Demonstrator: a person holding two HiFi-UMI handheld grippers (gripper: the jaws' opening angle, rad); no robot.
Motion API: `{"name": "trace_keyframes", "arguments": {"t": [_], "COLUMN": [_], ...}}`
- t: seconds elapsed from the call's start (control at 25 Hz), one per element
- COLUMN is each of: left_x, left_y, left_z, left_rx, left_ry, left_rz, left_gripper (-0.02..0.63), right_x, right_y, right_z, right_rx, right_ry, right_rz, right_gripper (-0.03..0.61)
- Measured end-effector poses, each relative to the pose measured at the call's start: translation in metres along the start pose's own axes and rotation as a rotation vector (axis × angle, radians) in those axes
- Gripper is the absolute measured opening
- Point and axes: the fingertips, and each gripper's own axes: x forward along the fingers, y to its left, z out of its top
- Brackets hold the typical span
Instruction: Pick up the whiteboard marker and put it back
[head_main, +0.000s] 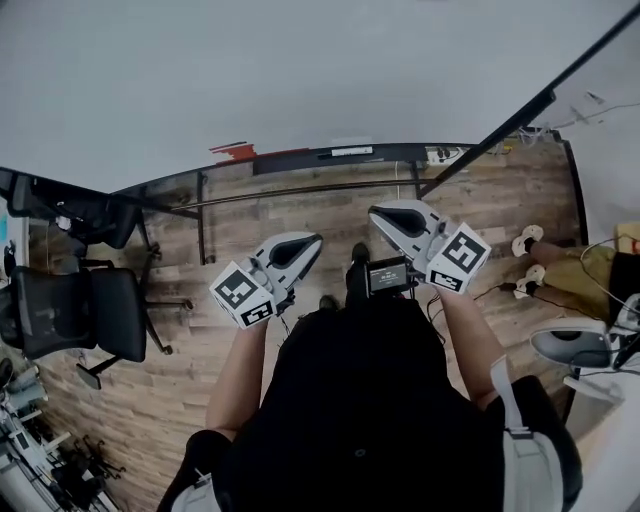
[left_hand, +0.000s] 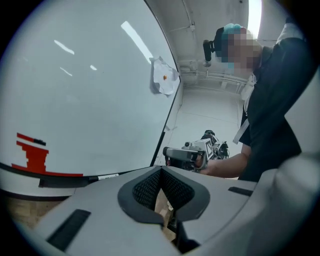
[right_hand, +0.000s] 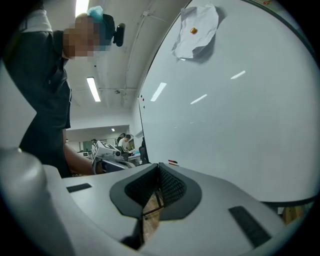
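On the left gripper (left_hand: 161, 172) the two ribbed pads are pressed together with nothing between them. The right gripper (right_hand: 159, 167) is the same, pads meeting and empty. In the head view both are held level at mid-frame, left gripper (head_main: 312, 243) and right gripper (head_main: 378, 213), well short of the whiteboard (head_main: 300, 70) that fills the upper half. I cannot pick out the whiteboard marker for certain. The likeliest candidate is a dark bar with a white label (head_main: 350, 152) lying along the ledge (head_main: 300, 160) at the board's lower edge, also visible at lower left of the left gripper view (left_hand: 107, 176). It is too small to be sure of. A marker should be light, stiff and smooth-barrelled, so it may roll or slip; a firm pinch across the middle of the barrel, clear of the cap, seems the safest hold. The ledge is the only holder in sight. Besides that bar, red marks (head_main: 235, 150) sit near its left end, though whether they are drawn on the board or lie on the ledge is unclear.
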Motion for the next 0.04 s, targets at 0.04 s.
{"name": "trace_keyframes", "arguments": {"t": [0.04], "left_x": [-0.0111], "left_y": [-0.0087], "left_z": [-0.0028], "left_rx": [-0.010], "left_ry": [0.002], "left_rz": [-0.015], "left_gripper": [0.012], "right_x": [0.0026], "right_y": [0.0134], "right_z": [-0.0041], "right_rx": [0.010], "right_ry": [0.005], "right_rz": [-0.001], "right_gripper": [0.020]}}
